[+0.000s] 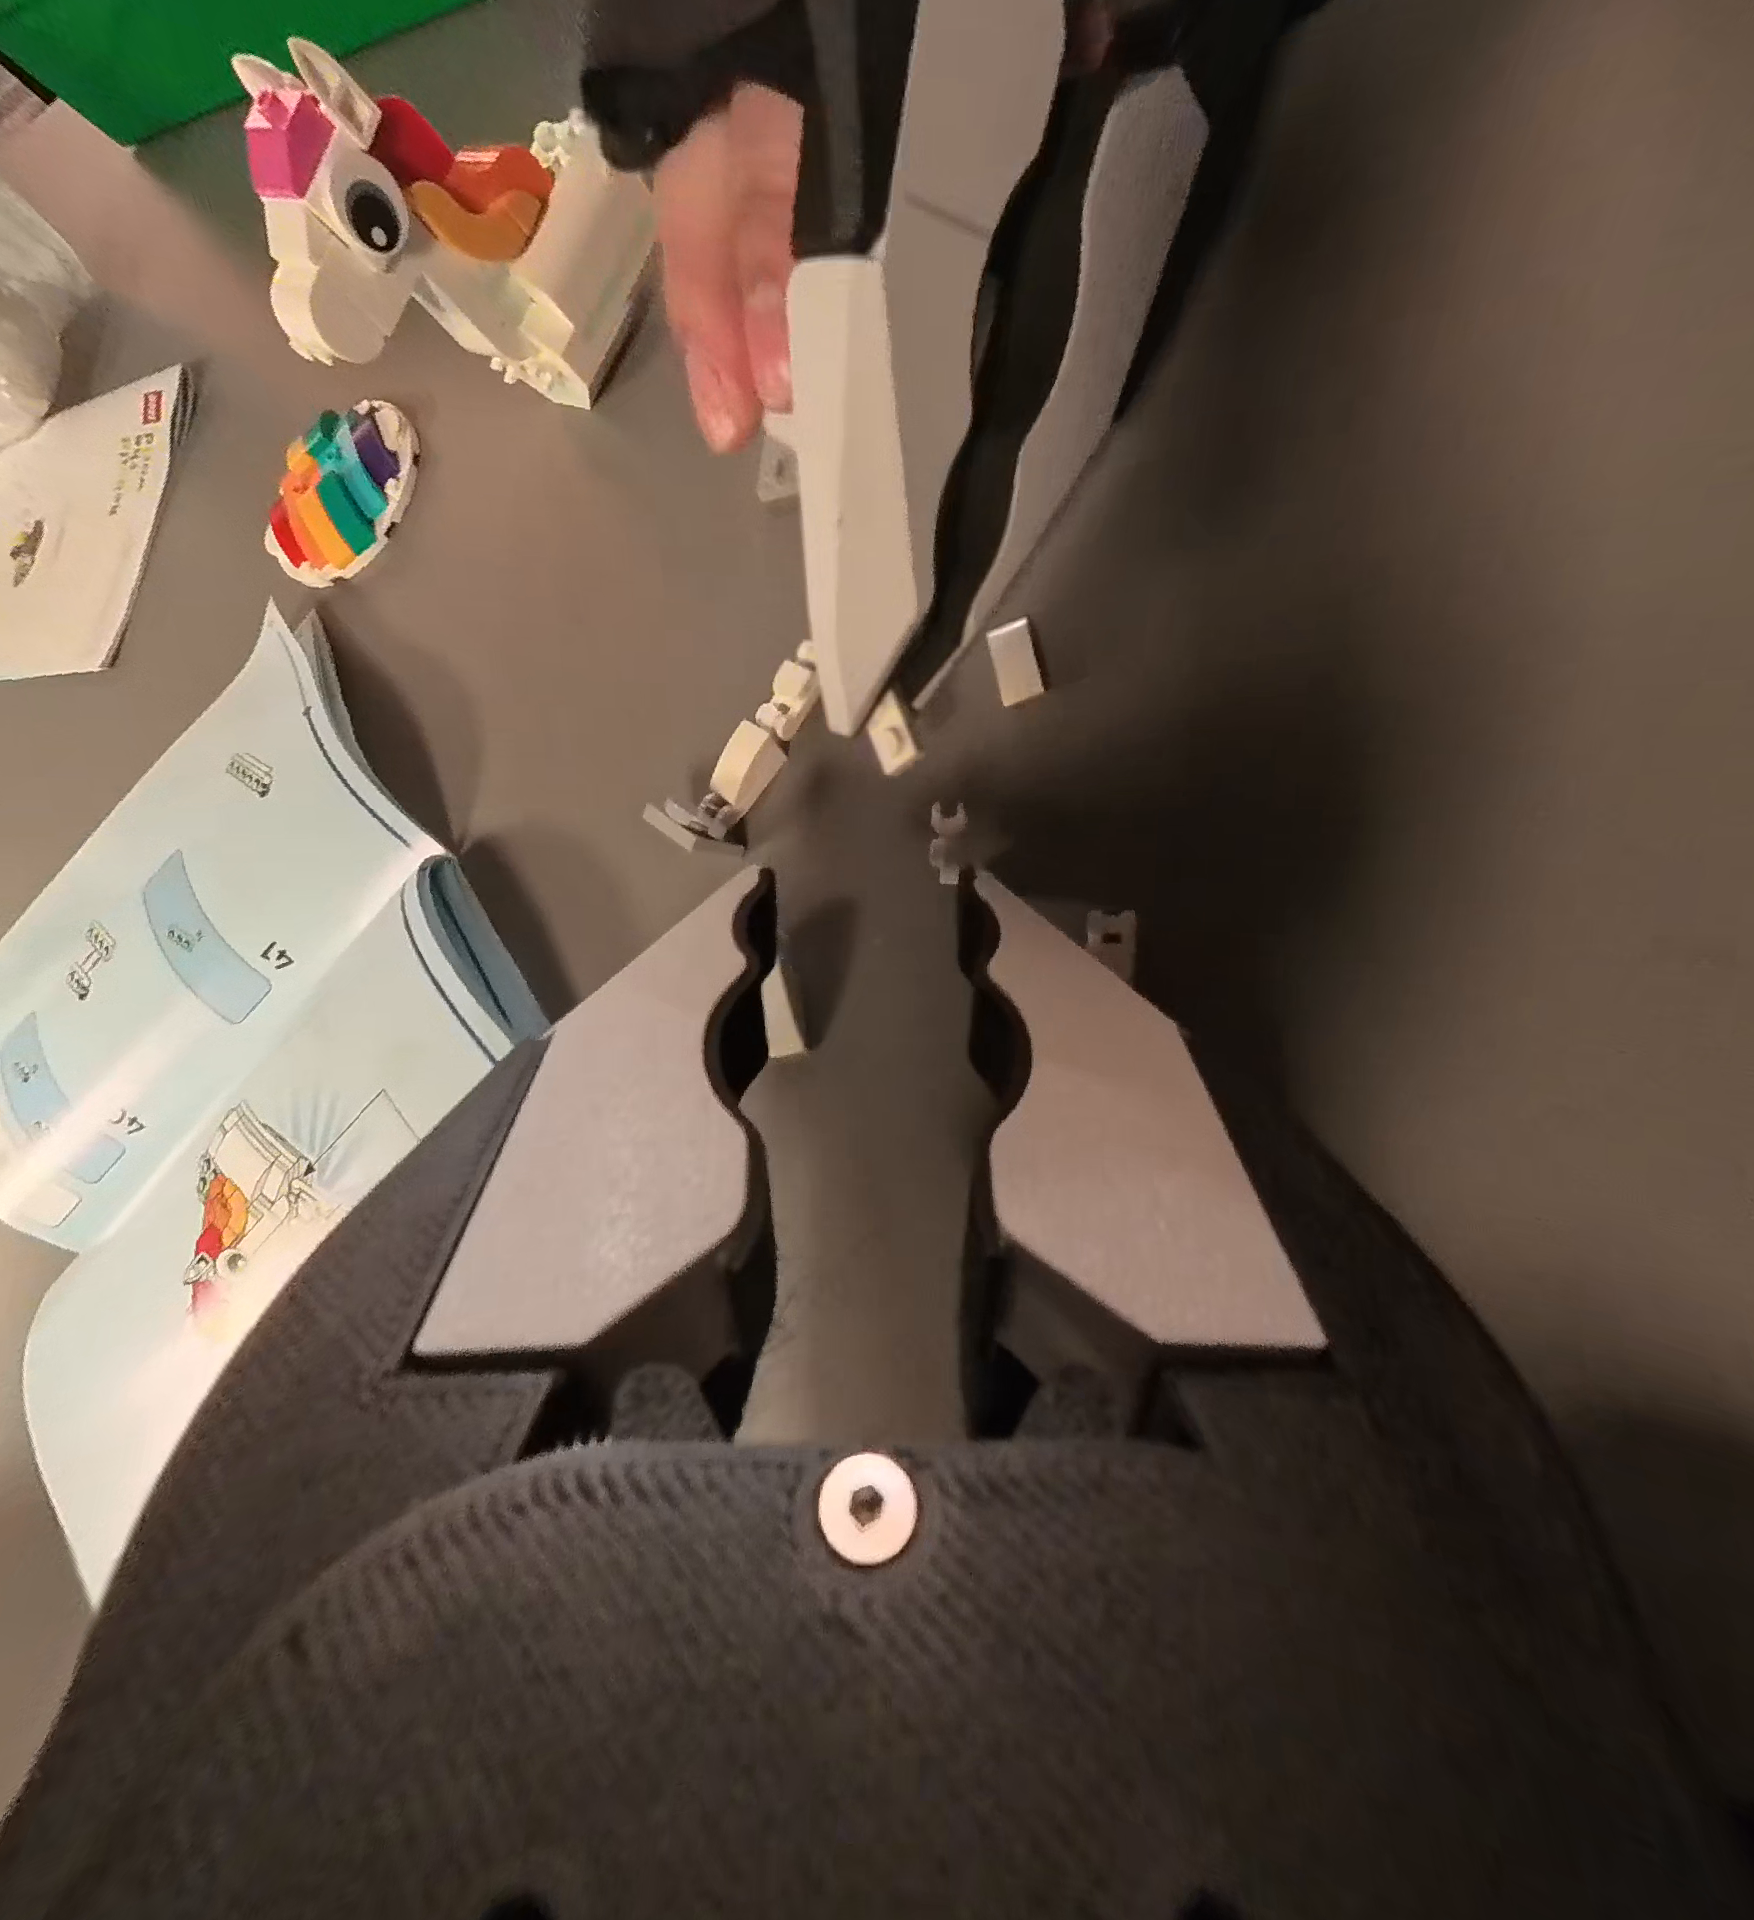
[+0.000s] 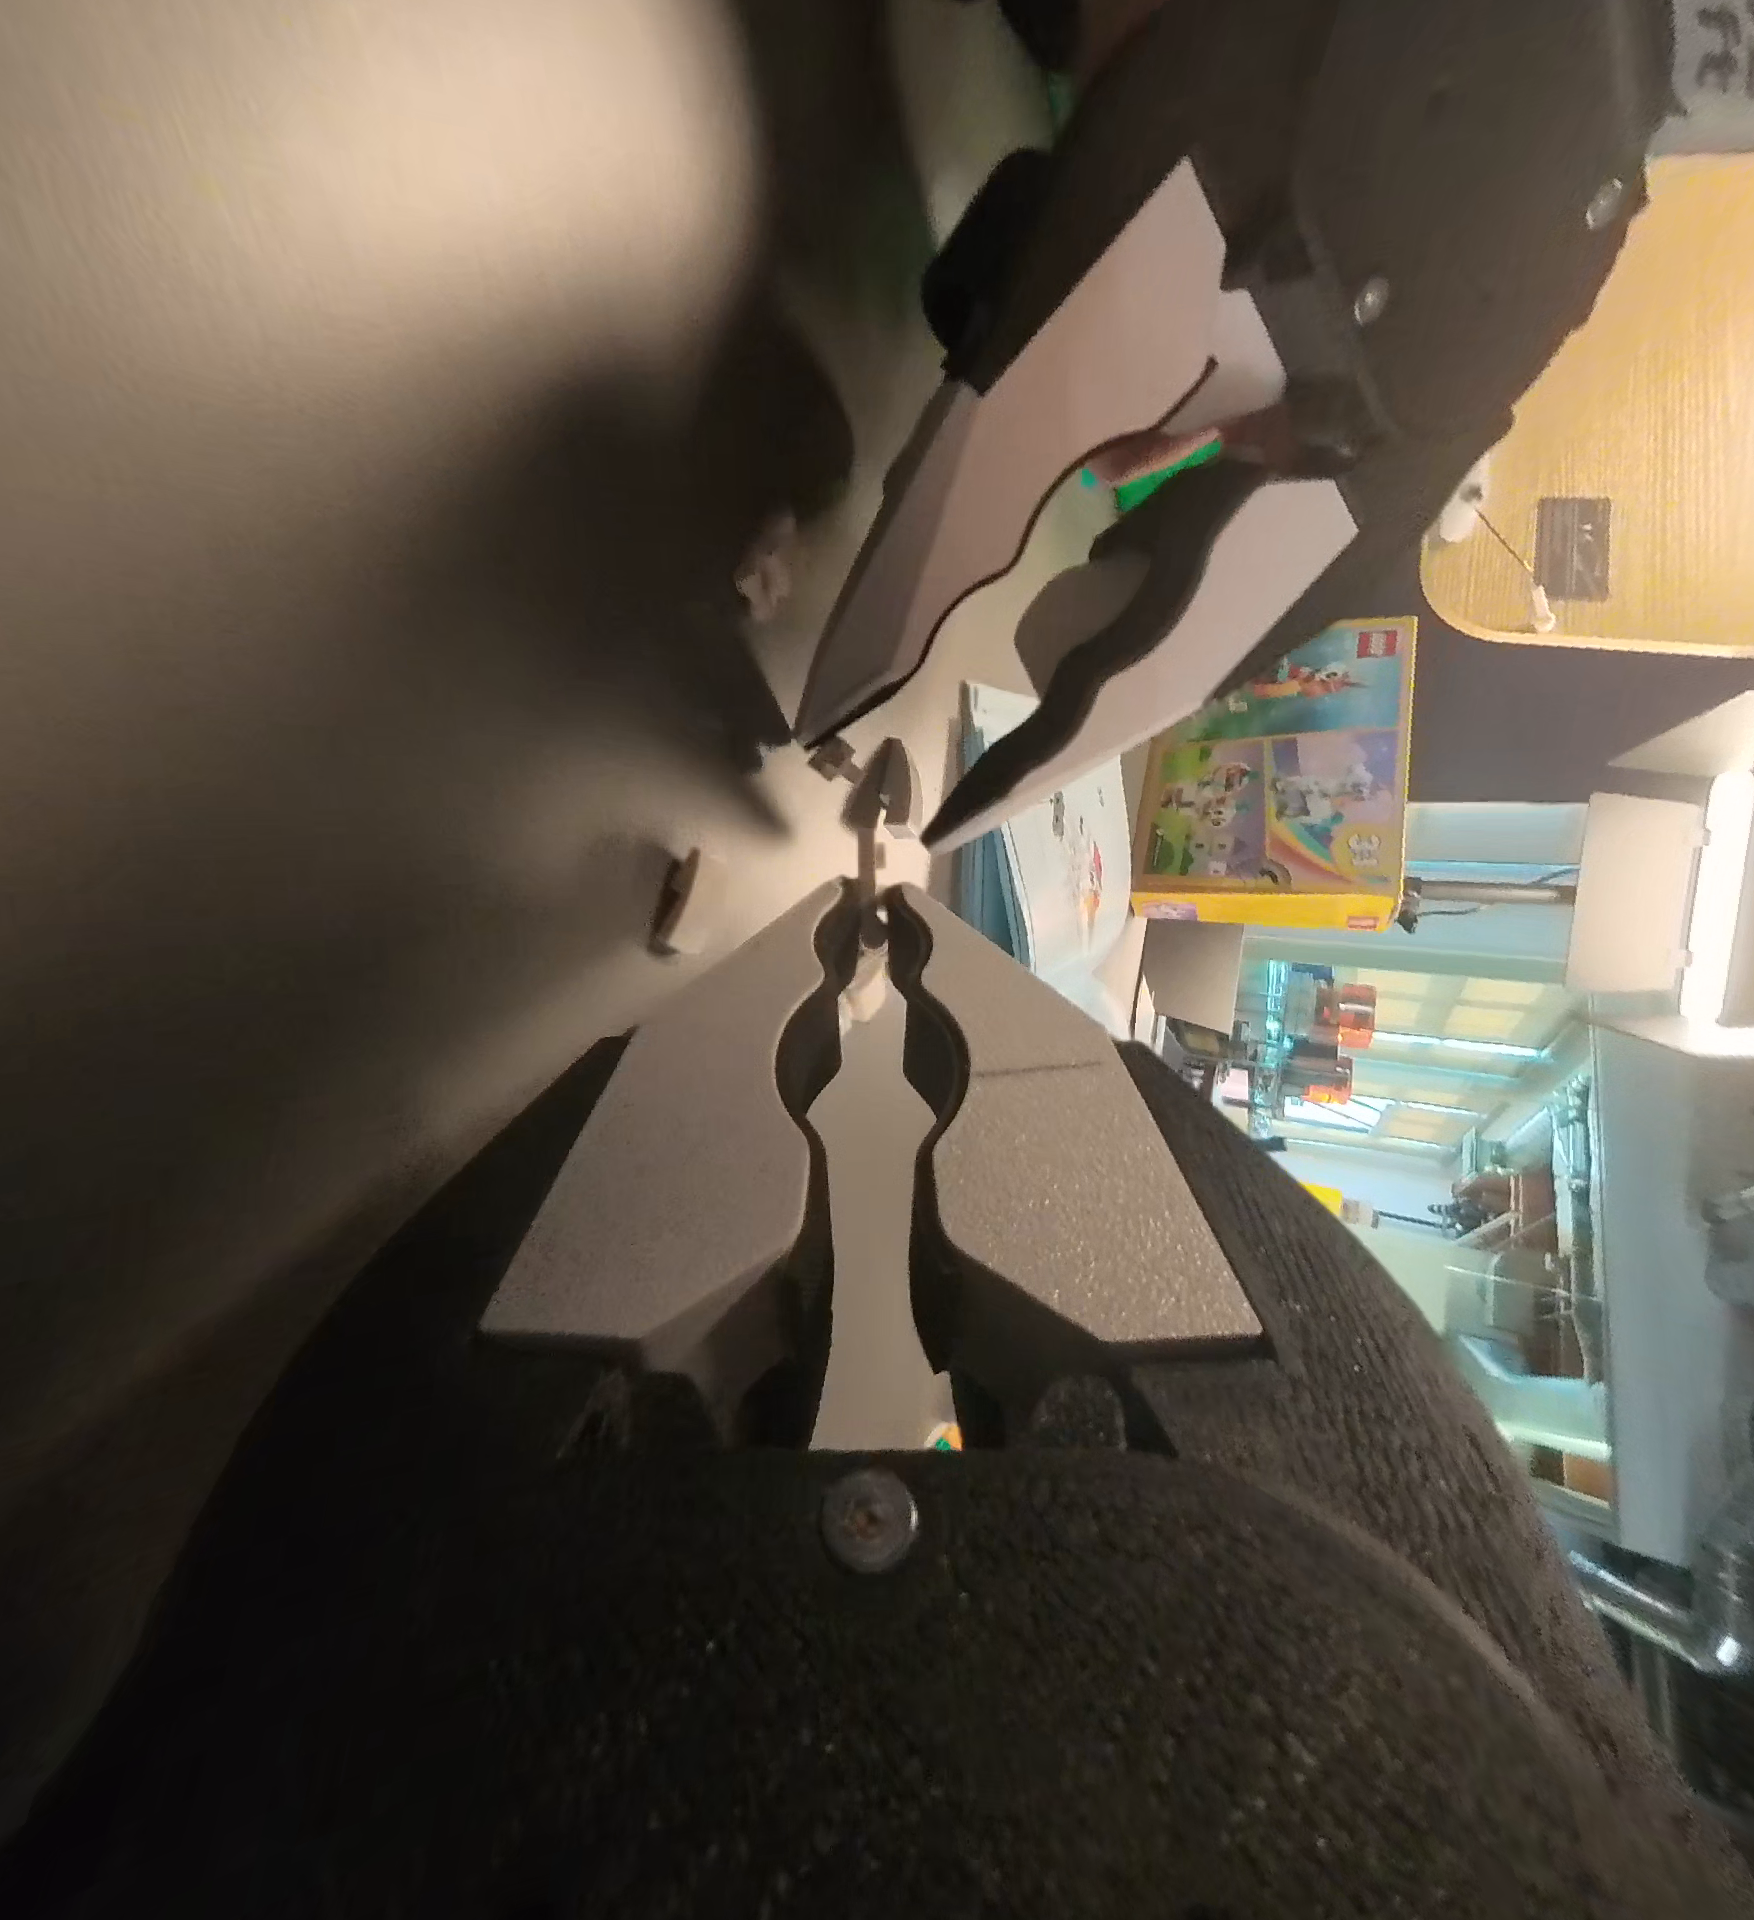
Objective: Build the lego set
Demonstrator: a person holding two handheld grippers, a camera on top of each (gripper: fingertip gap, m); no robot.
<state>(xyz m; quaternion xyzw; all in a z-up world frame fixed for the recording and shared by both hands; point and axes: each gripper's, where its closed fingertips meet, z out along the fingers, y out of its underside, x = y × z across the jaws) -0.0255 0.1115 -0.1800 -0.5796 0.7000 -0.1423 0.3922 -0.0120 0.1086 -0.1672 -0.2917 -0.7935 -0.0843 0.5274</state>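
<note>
Grey table is carrying everything. I'm holding my left gripper spread wide and empty over loose white pieces. My right gripper is pinching a small white lego piece at its tips. Toward the far left corner, the half-built unicorn is standing beside the open instruction booklet.

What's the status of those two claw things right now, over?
Left gripper open, empty. Right gripper shut on small white plastic brick. White jointed brick assembly lies on grey table near both. Loose flat white tile beside right tips.
</note>
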